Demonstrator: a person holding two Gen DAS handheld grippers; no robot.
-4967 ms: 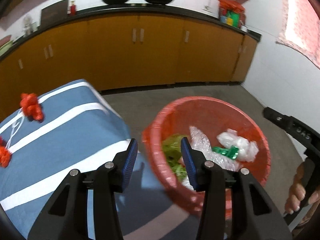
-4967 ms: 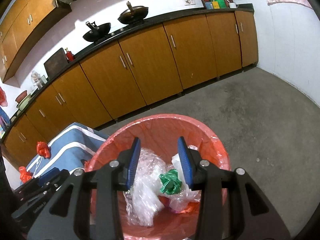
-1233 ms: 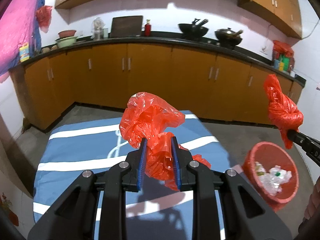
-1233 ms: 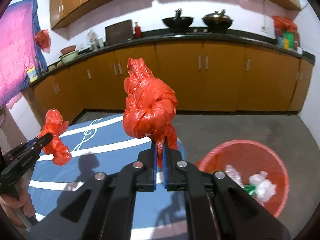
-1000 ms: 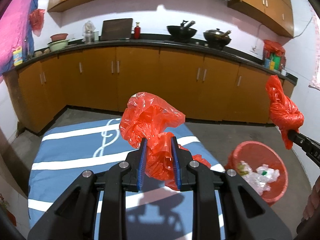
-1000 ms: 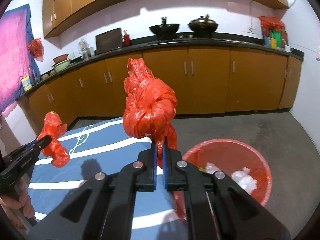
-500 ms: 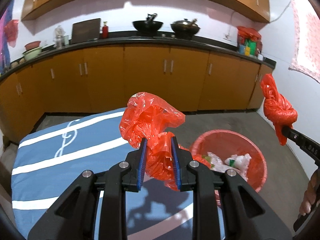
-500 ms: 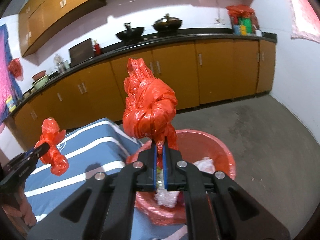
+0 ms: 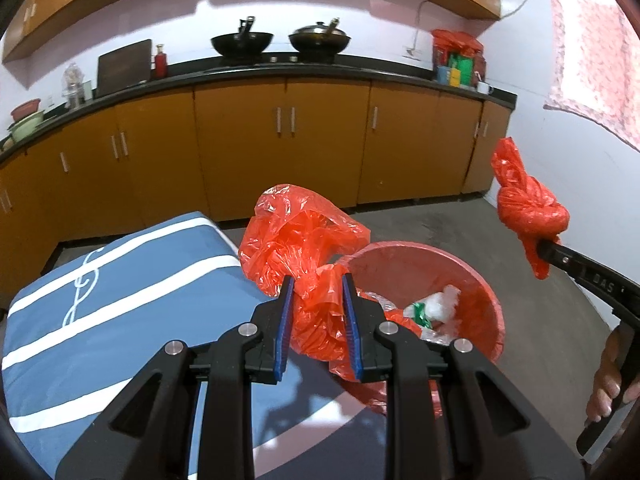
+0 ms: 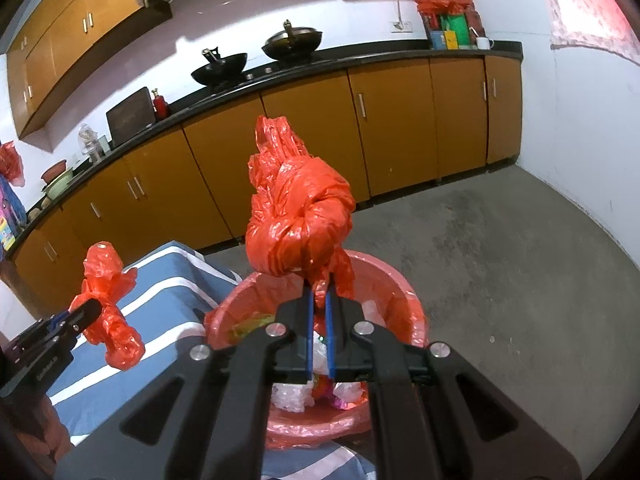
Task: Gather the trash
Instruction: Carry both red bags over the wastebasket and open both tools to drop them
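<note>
My left gripper point(image 9: 317, 304) is shut on a crumpled red plastic bag point(image 9: 298, 236), held just left of the red trash bin point(image 9: 484, 304). The bin is lined with a red bag and holds clear plastic and a green wrapper point(image 9: 420, 312). My right gripper point(image 10: 319, 320) is shut on a knotted red plastic bag point(image 10: 298, 224), which stands up above the near rim of the same bin point(image 10: 408, 300). The left wrist view shows that knotted bag point(image 9: 528, 208) at the right, above the bin's far side. The right wrist view shows the crumpled bag point(image 10: 108, 300) at the left.
A table with a blue cloth with white stripes point(image 9: 100, 312) stands left of the bin. Orange cabinets point(image 9: 280, 140) with a black counter, two woks point(image 9: 244, 42) and jars run along the back wall. Grey floor point(image 10: 520, 260) spreads to the right, bounded by a white wall.
Both grippers have swung right from over the blue cloth toward the bin, each still holding its red bag. The bin now lies closer, right under the right gripper.
</note>
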